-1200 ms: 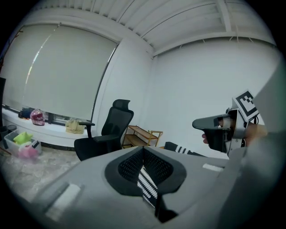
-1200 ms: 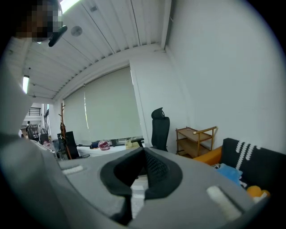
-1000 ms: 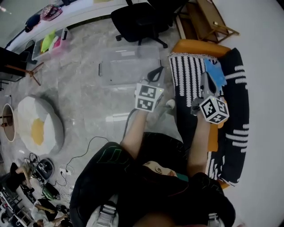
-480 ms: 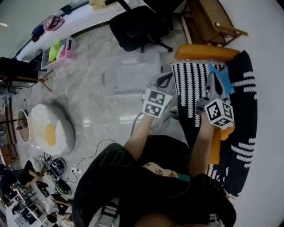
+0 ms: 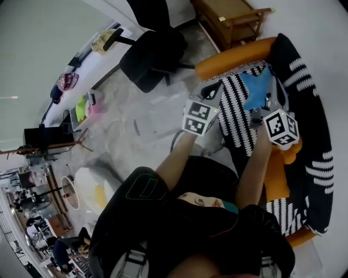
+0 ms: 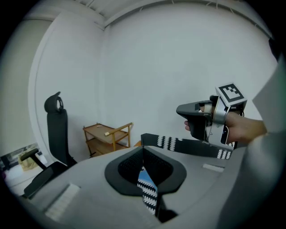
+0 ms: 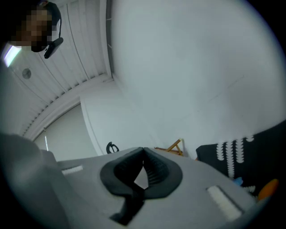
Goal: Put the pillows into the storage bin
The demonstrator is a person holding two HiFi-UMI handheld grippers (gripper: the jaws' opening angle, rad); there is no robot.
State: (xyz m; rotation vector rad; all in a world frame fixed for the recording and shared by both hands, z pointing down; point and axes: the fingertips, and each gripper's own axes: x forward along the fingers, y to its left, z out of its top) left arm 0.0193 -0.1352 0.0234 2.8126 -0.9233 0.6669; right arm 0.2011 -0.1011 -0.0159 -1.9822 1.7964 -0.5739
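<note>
Both pairs are pressed together: left tongs (image 6: 143,150) over the striped pillow (image 5: 236,117), right tongs (image 7: 143,154) near what seems a blue pillow (image 5: 255,89).

Striped pillow (image 5: 237,115), blue pillow (image 5: 255,89) apparently atop it

Storage bin (image 5: 157,115), faint, motion-blurred.

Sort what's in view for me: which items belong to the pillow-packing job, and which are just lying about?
Job: striped pillow; blue pillow; clear storage bin.
Lying about: black office chair; wooden cart.
</note>
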